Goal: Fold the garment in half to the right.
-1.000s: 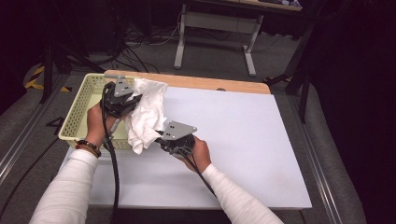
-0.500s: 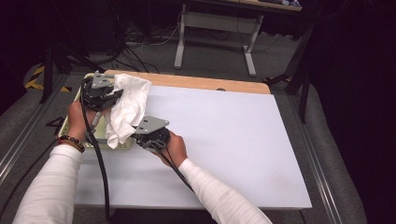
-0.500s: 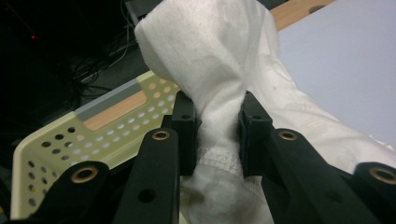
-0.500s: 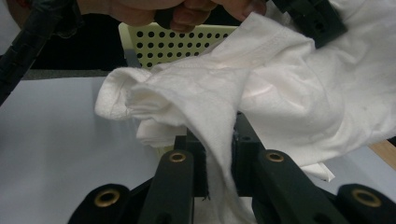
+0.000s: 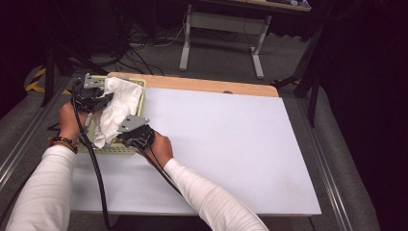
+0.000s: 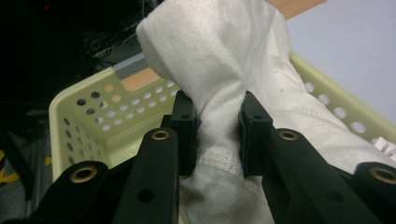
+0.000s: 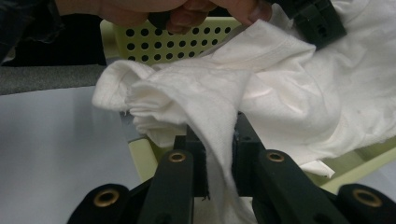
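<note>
Both tongs, left (image 5: pixel 98 96) and right (image 5: pixel 129 134), are clamping the white cloth (image 5: pixel 115 103) over the yellow basket (image 5: pixel 140 94) at the bench's (image 5: pixel 231 139) left edge; probably lowering it in, releasing next.

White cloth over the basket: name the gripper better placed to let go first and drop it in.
Left, probably. The left gripper pinches the white cloth above the basket; the right gripper grips it at the basket's near rim.

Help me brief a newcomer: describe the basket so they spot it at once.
Start at the white table and go to its far left corner. The basket sits there: pale yellow-green plastic with walls full of round holes, a white cloth draped over it. Nothing else on the table is perforated.
</note>
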Demonstrator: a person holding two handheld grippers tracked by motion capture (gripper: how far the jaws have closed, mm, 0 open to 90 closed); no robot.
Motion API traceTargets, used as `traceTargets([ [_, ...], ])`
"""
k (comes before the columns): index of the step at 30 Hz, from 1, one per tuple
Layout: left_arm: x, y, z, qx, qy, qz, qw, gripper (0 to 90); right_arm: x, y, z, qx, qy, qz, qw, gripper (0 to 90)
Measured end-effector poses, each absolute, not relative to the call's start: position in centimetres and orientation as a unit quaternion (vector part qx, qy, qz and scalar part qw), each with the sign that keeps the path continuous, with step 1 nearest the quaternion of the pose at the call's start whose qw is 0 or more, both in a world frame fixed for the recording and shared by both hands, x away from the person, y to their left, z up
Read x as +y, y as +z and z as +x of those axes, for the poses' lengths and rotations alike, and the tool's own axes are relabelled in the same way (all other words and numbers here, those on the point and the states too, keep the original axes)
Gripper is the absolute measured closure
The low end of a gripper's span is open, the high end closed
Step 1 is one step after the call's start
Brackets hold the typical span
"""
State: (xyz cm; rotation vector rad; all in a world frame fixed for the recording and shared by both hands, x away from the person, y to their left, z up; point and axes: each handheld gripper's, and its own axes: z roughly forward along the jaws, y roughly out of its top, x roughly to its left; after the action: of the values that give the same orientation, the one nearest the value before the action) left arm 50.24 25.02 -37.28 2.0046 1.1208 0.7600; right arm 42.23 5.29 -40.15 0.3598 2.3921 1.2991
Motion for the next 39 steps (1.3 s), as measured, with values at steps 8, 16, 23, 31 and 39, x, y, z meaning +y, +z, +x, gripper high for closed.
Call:
traceTargets([
  [8,24.5,-38.2,51.3,0.443,0.277,0.783,0.338,71.4,5.9,-40.7,42.8,0.859,0.455,0.14,0.187,80.5],
  [16,24.1,-38.5,51.7,0.455,0.288,0.777,0.327,63.5,5.9,-41.3,43.1,0.864,0.445,0.148,0.184,73.9],
  [23,23.7,-37.8,51.2,0.458,0.307,0.761,0.343,47.9,5.2,-41.2,42.7,0.855,0.46,0.167,0.171,56.3],
  [31,22.1,-36.9,49.3,0.42,0.319,0.763,0.374,41.1,2.7,-40.2,42.0,0.842,0.482,0.171,0.174,50.1],
  [39,19.8,-36.4,46.6,0.375,0.324,0.762,0.418,39.2,-2.0,-39.2,40.9,0.833,0.488,0.168,0.2,49.2],
])
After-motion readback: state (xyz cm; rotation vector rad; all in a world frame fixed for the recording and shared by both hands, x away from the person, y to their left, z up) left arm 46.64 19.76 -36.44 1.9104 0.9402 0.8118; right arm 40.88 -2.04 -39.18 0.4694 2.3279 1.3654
